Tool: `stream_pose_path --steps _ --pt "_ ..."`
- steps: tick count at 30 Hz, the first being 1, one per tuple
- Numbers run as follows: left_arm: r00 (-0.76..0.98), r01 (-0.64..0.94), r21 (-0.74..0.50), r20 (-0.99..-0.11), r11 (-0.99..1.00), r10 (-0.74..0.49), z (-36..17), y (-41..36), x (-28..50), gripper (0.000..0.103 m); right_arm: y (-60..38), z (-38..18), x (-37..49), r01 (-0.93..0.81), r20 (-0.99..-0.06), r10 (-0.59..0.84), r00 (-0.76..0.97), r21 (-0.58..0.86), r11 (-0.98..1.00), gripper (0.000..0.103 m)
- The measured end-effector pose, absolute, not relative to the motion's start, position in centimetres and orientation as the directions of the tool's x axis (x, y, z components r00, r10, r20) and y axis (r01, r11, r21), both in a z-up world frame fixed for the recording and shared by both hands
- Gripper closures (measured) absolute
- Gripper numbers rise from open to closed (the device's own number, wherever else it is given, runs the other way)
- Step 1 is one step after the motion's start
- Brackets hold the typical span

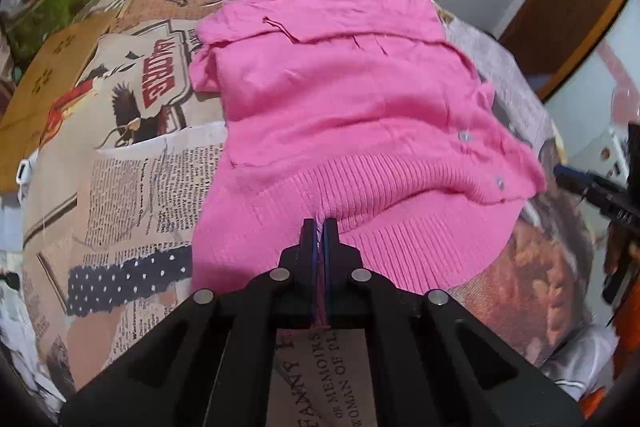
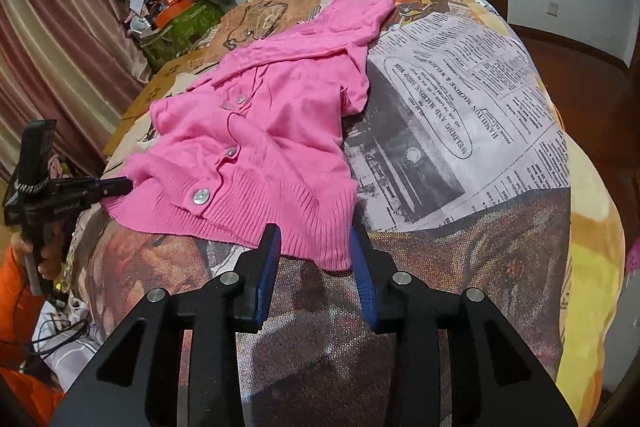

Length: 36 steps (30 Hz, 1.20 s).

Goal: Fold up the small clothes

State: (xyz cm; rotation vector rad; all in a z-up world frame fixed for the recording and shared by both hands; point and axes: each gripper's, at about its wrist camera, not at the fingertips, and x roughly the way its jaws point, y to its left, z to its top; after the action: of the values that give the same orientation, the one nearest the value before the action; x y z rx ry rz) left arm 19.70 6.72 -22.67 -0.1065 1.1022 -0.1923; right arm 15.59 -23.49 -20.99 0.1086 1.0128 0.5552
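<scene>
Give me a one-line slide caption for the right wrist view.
Right hand-held gripper open astride the pink cardigan hem corner; left hand-held gripper shut on the opposite hem.

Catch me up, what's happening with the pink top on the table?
A person is folding a small pink cardigan spread on a table covered in a newspaper-print cloth, using handheld tongs in each hand. The left tongs are shut on the ribbed hem, pink knit pinched between the pads. The right tongs are open, straddling the hem's other corner without pressing on it. The cardigan is rumpled, one side already turned over, buttons showing.
</scene>
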Motion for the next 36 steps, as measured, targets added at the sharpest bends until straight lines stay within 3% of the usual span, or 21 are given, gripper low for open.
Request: stream_pose_path --steps 12,23,26,30,33,36 --pt "0.614 -0.002 -0.224 -0.77 0.975 -0.176 -15.8 11.1 16.0 0.102 -23.0 -20.7 15.4 -0.404 -0.78 0.477 0.405 0.315 0.858 0.071" --pt "0.476 -0.121 -0.299 -0.854 0.946 -0.21 -22.0 14.7 14.1 0.101 -21.5 -21.6 15.8 -0.421 -0.793 0.48 0.375 0.316 0.85 0.071" --pt "0.477 -0.12 -0.299 -0.854 0.947 -0.209 -22.2 14.7 13.9 0.097 -21.0 -22.5 16.3 -0.418 -0.81 0.462 0.36 0.303 0.856 0.071" --pt "0.505 -0.125 -0.3 -0.84 0.946 -0.199 -21.3 15.3 13.7 0.083 -20.6 -23.7 16.9 -0.415 -0.806 0.502 0.314 0.359 0.836 0.072" --pt "0.516 -0.133 -0.304 -0.834 0.943 -0.196 -21.0 15.9 14.0 0.078 -20.4 -23.6 16.6 -0.433 -0.789 0.534 0.302 0.386 0.815 0.095" --pt "0.51 -0.129 -0.298 -0.838 0.946 -0.194 -21.1 15.7 14.5 0.074 -20.3 -22.9 16.1 -0.447 -0.779 0.536 0.325 0.373 0.813 0.096"
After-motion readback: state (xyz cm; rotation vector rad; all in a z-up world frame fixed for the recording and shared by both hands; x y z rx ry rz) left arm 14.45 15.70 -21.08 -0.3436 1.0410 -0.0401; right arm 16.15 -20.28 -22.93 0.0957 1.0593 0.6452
